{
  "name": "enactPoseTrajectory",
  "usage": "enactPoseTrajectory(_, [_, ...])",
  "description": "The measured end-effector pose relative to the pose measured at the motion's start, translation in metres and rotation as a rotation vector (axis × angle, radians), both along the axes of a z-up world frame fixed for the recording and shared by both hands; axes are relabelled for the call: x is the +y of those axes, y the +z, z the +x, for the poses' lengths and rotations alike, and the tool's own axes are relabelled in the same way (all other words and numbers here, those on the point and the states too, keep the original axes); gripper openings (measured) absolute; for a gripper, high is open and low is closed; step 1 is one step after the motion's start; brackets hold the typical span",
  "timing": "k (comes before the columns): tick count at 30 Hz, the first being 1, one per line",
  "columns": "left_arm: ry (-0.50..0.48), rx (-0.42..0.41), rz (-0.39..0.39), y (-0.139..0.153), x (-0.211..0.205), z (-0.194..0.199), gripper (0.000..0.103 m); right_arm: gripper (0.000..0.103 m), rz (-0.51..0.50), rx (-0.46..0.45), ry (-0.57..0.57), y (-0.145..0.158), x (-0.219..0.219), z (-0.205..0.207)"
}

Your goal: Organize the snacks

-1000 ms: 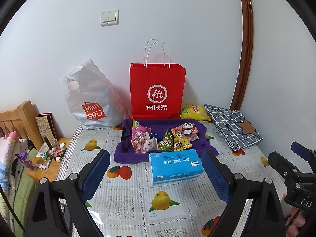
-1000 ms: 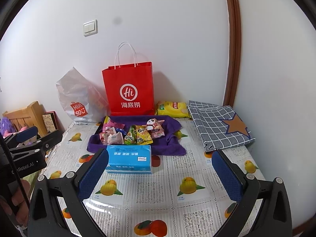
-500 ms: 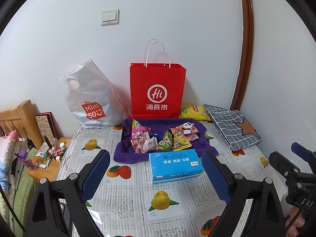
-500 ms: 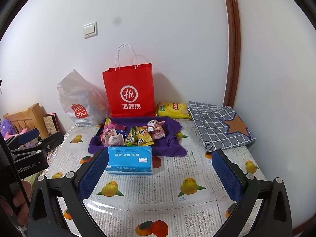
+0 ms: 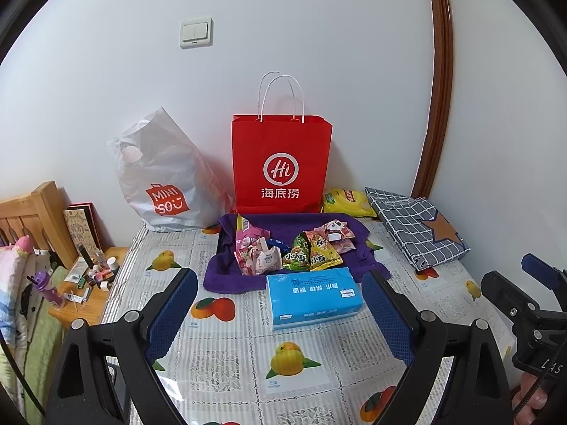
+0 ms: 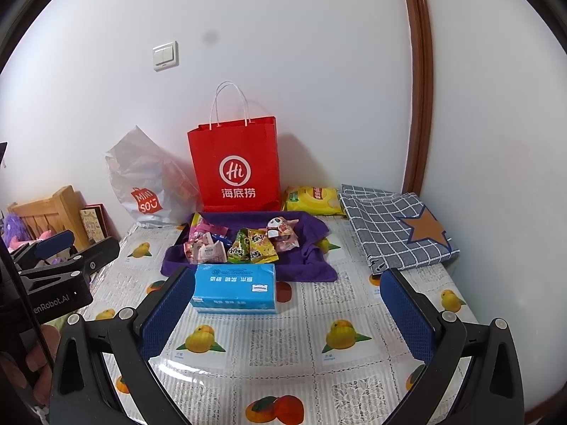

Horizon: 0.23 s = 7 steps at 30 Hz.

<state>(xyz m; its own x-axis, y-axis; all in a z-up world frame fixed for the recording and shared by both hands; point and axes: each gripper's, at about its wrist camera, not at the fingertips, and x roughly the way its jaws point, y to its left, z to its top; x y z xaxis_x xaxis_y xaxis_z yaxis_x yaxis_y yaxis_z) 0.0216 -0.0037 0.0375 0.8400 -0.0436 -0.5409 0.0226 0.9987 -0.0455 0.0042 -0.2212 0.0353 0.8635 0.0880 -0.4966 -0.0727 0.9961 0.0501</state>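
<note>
The left gripper (image 5: 280,304) and the right gripper (image 6: 287,301) both hang above the fruit-print tablecloth (image 5: 226,347) with their jaws spread wide and nothing between them. The snack packets (image 5: 290,248) lie in a heap on a purple towel (image 5: 226,276), just behind a blue tissue pack (image 5: 313,297). Behind the towel a red paper bag (image 5: 281,166) stands upright against the wall, with a white plastic Miniso bag (image 5: 159,180) on its left and a yellow chip bag (image 5: 347,202) on its right.

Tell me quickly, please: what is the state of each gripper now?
Left gripper: open, holding nothing.
Right gripper: open, holding nothing.
</note>
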Motion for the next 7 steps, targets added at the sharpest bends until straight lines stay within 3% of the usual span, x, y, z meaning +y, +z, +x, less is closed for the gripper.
enactPoseTrajectory(7, [-0.003,-0.012,-0.002,0.0006,0.0000,-0.0019,0.094,0.103,-0.001,0.001,0.003,-0.0004,0.0000,-0.0002])
